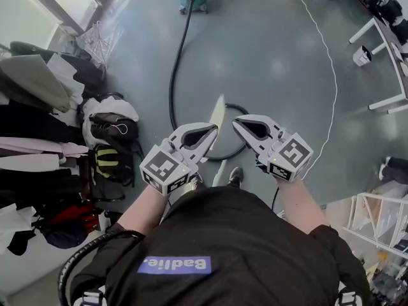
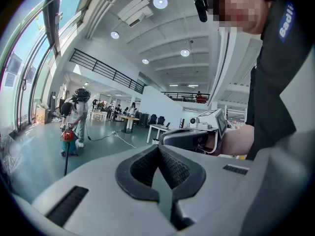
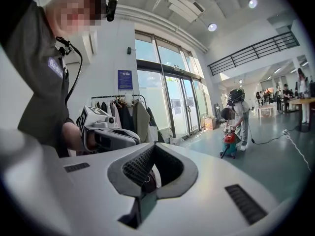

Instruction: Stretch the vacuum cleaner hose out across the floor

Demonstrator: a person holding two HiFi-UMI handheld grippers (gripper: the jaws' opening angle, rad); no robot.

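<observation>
Hanging coats [image 1: 32, 81] left; backpacks [image 1: 111, 129] beside; white cable [image 1: 334, 75] crossing floor [image 1: 268, 56].

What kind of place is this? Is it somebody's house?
Probably not a house. It looks like a big shared workroom or office hall: a very high ceiling with round lamps, an upstairs railing, and desks with chairs far across the smooth floor.
</observation>
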